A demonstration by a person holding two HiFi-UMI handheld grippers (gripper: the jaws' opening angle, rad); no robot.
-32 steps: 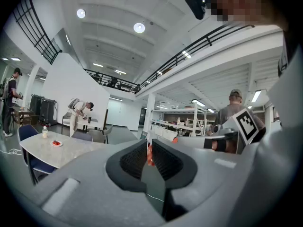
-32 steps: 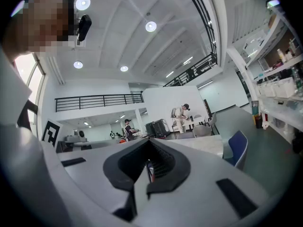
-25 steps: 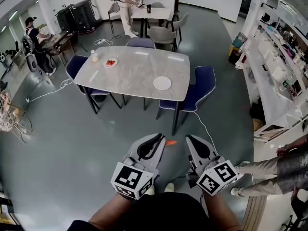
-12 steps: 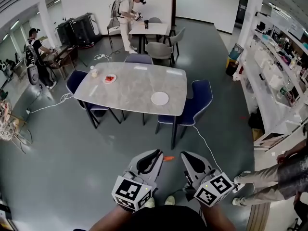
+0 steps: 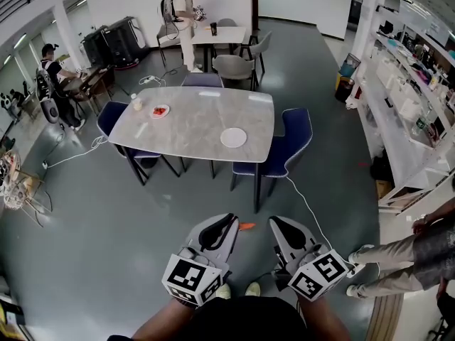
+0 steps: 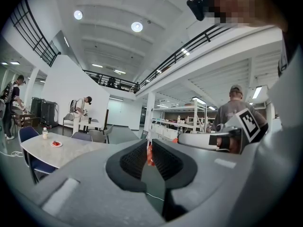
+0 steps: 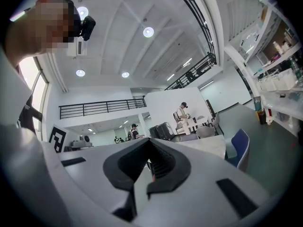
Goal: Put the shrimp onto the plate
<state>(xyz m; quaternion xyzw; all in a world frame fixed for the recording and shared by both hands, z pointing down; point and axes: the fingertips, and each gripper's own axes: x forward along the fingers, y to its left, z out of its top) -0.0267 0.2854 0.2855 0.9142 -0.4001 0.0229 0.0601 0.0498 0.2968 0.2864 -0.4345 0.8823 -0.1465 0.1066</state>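
Note:
I stand on the floor a few steps short of the grey marble table (image 5: 192, 123). An empty white plate (image 5: 233, 137) lies near the table's front right edge. My left gripper (image 5: 234, 222) is shut on an orange shrimp (image 5: 246, 226), which sticks out past its tip. The left gripper view shows that shrimp (image 6: 149, 156) pinched between the dark pads. My right gripper (image 5: 276, 222) is held beside the left one, and in the right gripper view (image 7: 150, 167) its jaws stand together with nothing held.
A small plate of red shrimp (image 5: 159, 110) and a bottle (image 5: 136, 102) stand at the table's far left. Blue chairs (image 5: 290, 137) surround the table and a white cable (image 5: 306, 204) runs across the floor. A person's legs (image 5: 398, 251) are at my right, with shelving (image 5: 405, 112) behind.
The head view has shifted slightly, so the table sits a little differently in it. Both grippers stay low in front of me, and the left one keeps hold of the shrimp.

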